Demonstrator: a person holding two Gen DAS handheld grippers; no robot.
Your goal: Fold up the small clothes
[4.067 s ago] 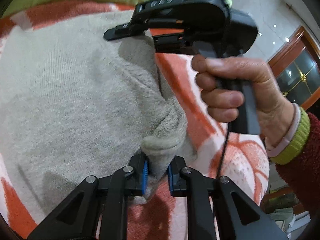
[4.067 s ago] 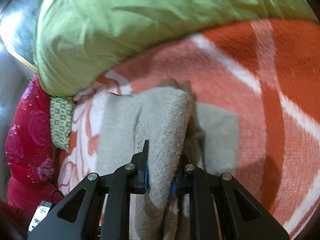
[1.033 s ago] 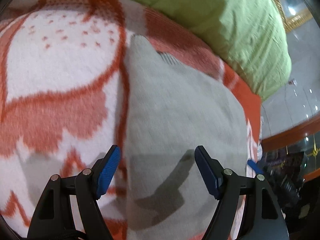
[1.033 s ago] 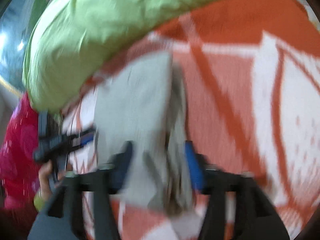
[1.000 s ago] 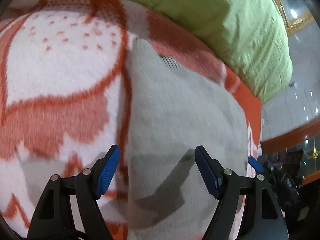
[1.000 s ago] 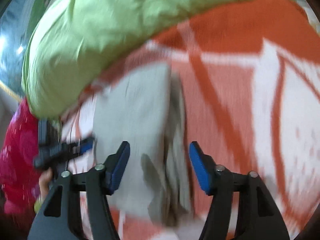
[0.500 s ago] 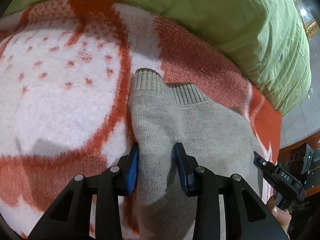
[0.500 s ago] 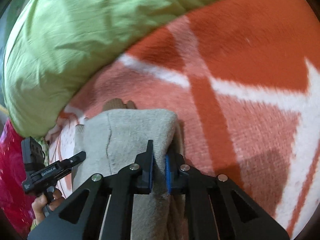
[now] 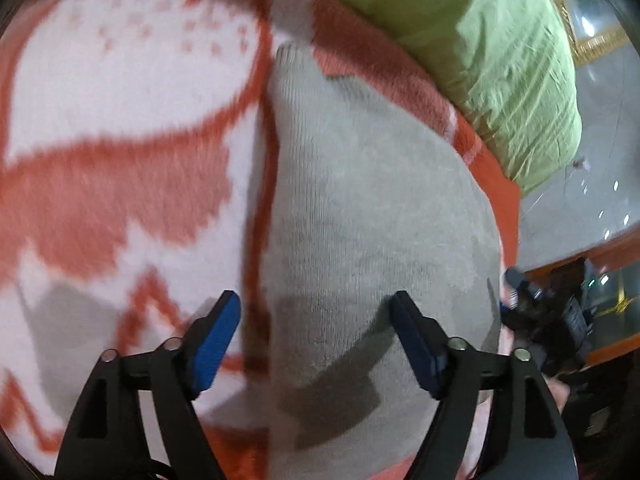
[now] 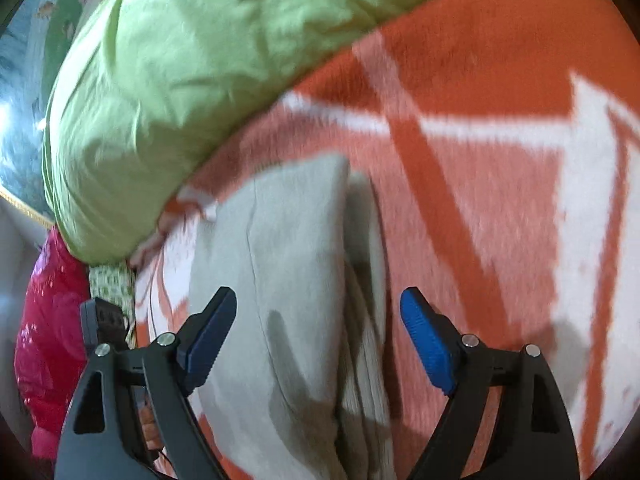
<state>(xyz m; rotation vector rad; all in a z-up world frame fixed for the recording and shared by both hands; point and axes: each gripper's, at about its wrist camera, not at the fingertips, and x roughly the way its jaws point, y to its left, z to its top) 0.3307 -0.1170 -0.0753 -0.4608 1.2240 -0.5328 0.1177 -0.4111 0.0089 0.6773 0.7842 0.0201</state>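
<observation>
Orange and white patterned blanket (image 9: 120,152) covers the whole work surface, soft and a bit blurred in both views. One grey knit garment (image 9: 360,208) lies on it, folded into a long narrow bundle. One green quilt (image 10: 192,60) is piled along the far edge of the blanket, just beyond the garment's far end. Two grippers in use. Left gripper (image 9: 316,340) hovers over the near part of the garment, blue pads (image 9: 214,336) spread wide and opening, nothing pinched; the left pad sits over the garment's left edge where it meets blanket, the right pad over grey knit. Right gripper (image 10: 320,340) likewise has its jaws wide and opening, grey fabric lies below the gap but the pads do not press it. Garment's long axis runs from near the cameras away toward the quilt; a ribbed cuff or hem end (image 9: 292,56) points far. In the right wrist view the stacked layer edges (image 10: 360,280) show along its right side. Open blanket lies to the left of the garment in the left view and to the right in the right view, plenty of room there. Floor (image 9: 580,200) drops off past the blanket's right edge. Something red (image 10: 44,320) sits at far left of the right view
</observation>
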